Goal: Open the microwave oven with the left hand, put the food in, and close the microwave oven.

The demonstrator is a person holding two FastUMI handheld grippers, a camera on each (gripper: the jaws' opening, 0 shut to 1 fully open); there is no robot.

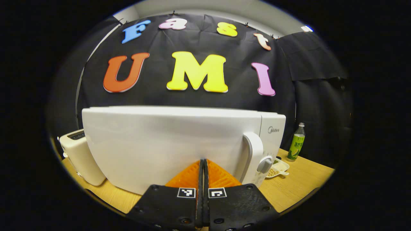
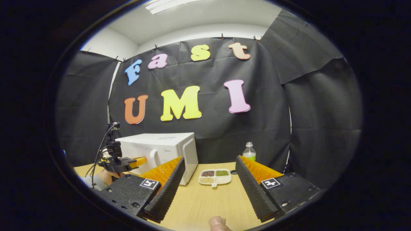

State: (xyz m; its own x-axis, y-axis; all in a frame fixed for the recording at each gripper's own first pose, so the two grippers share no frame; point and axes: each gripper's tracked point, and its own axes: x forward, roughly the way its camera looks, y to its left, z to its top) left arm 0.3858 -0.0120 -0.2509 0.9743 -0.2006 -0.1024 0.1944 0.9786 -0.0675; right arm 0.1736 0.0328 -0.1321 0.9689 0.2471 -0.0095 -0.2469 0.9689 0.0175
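The white microwave (image 1: 167, 144) stands close ahead in the left gripper view with its door closed and a white vertical handle (image 1: 254, 153) on the door's right side. My left gripper (image 1: 203, 161) is shut with nothing in it, tips close to the door, left of the handle. In the right gripper view the microwave (image 2: 160, 149) sits at the back left, with the left gripper (image 2: 123, 163) in front of its door. The food tray (image 2: 214, 177), a white divided dish of beans, lies on the table right of the microwave. My right gripper (image 2: 209, 159) is open and stands short of the tray.
A white toaster (image 1: 78, 157) stands left of the microwave. A green drink bottle (image 2: 249, 151) is behind the tray near the wall. A grey knob (image 1: 265, 165) sits on the microwave's panel. A hand (image 2: 107, 175) holds the left gripper. The wooden table (image 2: 199, 202) stretches toward me.
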